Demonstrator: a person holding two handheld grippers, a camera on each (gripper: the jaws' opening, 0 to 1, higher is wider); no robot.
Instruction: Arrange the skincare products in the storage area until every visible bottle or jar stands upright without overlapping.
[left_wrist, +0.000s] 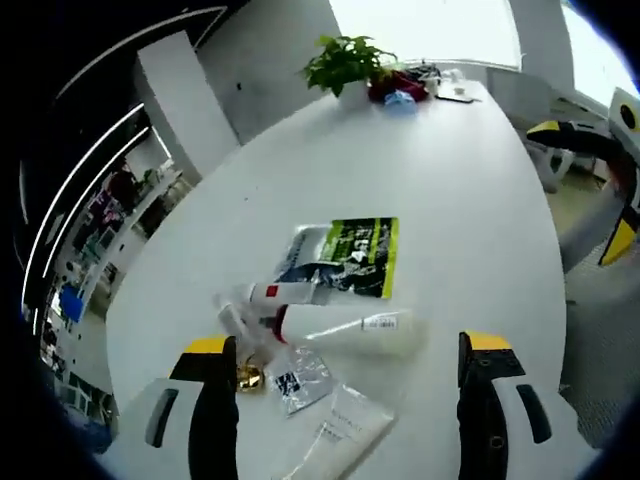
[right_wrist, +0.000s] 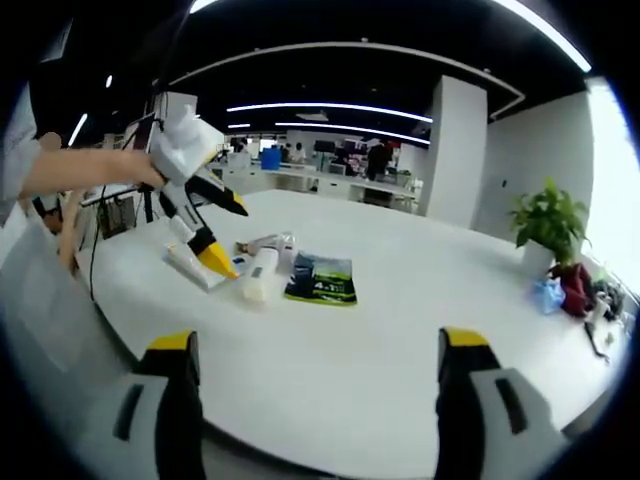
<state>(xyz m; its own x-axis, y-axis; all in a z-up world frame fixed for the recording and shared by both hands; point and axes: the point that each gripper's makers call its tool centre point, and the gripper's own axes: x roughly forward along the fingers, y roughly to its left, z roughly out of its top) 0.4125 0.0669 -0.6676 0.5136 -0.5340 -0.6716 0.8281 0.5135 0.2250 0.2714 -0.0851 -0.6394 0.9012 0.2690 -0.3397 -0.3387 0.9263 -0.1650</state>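
Bottles lying down on the white surface (left_wrist: 470, 190)

The left tool (left_wrist: 350, 375) is wide open just above a white bottle (left_wrist: 350, 333) lying on its side beside a green packet (left_wrist: 358, 255). The right tool (right_wrist: 312, 400) is wide open too, holding nothing, well away from the pile.

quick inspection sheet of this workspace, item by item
surface: white table, long and rounded
job's things: white bottle lying flat; small red-labelled tube beside it, also flat
clutter: green-black pouch, clear sachets, potted plant at the far end
grippers: left claw open above the bottle; right claw open, holding nothing, back from the pile
cables: nothing seen
surroundings: open office, pillar, ceiling light strips
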